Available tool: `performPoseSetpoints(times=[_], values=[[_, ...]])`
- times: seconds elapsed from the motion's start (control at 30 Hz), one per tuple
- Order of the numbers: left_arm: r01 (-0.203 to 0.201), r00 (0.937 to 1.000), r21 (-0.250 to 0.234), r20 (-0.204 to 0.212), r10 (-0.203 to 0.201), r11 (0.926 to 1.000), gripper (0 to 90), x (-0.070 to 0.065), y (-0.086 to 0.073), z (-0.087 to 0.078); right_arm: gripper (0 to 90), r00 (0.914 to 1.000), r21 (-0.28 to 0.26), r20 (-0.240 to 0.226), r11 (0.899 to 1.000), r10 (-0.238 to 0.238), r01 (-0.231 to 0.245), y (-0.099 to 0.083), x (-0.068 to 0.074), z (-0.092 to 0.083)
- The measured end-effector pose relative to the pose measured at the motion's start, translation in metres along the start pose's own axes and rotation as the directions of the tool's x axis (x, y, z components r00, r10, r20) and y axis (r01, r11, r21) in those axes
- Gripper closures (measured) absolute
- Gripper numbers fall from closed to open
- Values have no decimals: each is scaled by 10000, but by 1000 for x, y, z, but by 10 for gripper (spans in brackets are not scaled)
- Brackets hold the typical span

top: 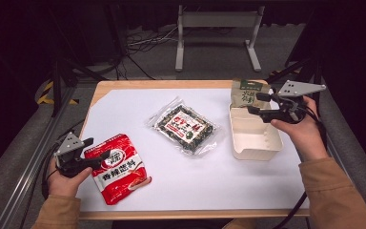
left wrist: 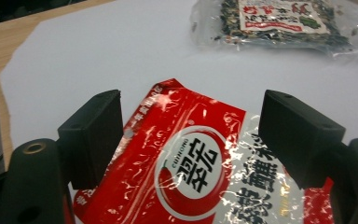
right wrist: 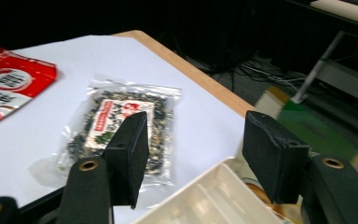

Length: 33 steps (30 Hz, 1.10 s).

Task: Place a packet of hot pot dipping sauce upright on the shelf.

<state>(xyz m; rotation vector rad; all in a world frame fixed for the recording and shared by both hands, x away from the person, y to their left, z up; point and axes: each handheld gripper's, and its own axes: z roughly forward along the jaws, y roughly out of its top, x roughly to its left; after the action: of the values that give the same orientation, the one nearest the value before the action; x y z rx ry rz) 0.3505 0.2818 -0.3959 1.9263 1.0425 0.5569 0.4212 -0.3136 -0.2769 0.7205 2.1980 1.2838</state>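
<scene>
A red snack packet (top: 116,167) (left wrist: 191,177) lies flat at the front left of the white sheet. My left gripper (top: 100,149) (left wrist: 191,126) hovers over its upper end, its jaws wide apart on either side with the pads off the packet. A clear packet of dark mixed snack (top: 186,126) (left wrist: 279,23) (right wrist: 116,126) lies mid-table. At the right stands a white divided box (top: 255,136) (right wrist: 205,196), with a green packet (top: 248,93) (right wrist: 307,126) at its far end. My right gripper (top: 253,103) (right wrist: 196,140) is open above that far end, with nothing between its jaws.
A white sheet (top: 124,109) covers most of the wooden table (top: 171,84). Behind the table stand a grey metal frame (top: 217,19) and loose cables on the floor. Dark stands flank both sides.
</scene>
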Motion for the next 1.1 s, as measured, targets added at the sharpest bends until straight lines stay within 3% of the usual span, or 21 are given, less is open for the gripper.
performPoseSetpoints(times=[0.13, 0.23, 0.27, 0.43, 0.57, 0.77, 1.0, 1.1], values=[[211, 9994, 16, -259, -211, 9998, 243, 8, -4, -1, 409, 9991, -106, -372, 9997, 220, -224, -3, 16, 3], [366, 9992, -26, -161, -366, 9993, 235, 11, -4, -2, 408, 9976, -238, -657, 9994, 235, -251, -6, 28, 4], [474, 9989, -61, 11, -474, 9989, 216, 11, -3, -1, 407, 9972, -295, -722, 9993, 211, -233, -7, 32, 4], [469, 9988, 83, 96, -470, 9989, 156, 9, -2, 1, 401, 9971, -255, -733, 9995, -184, 165, -8, 43, 3], [497, 9987, 206, -78, -495, 9986, 137, 13, -2, 1, 401, 9954, -389, -951, 9992, -143, 107, -12, 50, 5], [194, 9991, 292, -388, -183, 9994, 183, 13, -4, 2, 402, 9938, -553, -1110, 9985, -38, -24, -16, 60, 9], [919, 9934, 729, -750, -864, 9931, 289, 21, -5, 0, 401, 9912, -1024, -1297, 9939, 264, -399, -24, 71, 11], [1033, 9915, 690, -863, -972, 9923, 282, 25, -8, 2, 404, 9909, -630, -1311, 9973, 294, -379, -28, 74, 17]])
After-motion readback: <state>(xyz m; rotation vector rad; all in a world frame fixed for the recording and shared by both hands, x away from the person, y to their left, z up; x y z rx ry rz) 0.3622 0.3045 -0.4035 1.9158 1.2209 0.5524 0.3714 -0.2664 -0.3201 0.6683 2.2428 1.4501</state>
